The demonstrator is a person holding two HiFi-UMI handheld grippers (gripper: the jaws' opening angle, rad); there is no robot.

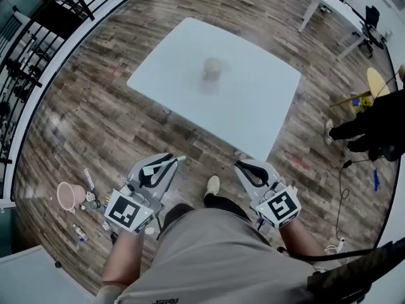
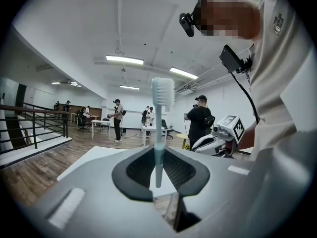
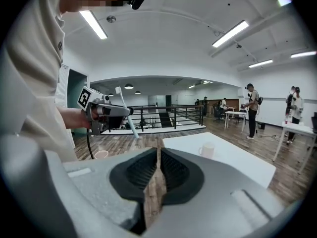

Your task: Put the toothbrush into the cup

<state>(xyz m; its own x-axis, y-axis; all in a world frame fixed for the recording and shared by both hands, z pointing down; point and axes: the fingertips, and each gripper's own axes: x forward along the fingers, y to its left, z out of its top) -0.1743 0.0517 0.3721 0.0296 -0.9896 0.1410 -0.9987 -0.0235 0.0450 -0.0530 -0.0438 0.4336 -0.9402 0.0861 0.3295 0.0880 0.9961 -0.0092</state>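
Observation:
A pale blue toothbrush stands upright between my left gripper's pads, bristle head on top. The head view shows that gripper low at the left, in front of my body, with the toothbrush sticking out of it. The cup, light-coloured and with a handle, stands near the middle of the white table, well ahead of both grippers. My right gripper is held level beside the left one. Its jaws are together with nothing in them, and beyond them I see the cup.
I stand on a wooden floor a step back from the table's near corner. A pink bucket and small litter lie on the floor at the left. A black railing runs along the left. A person in black stands at the right.

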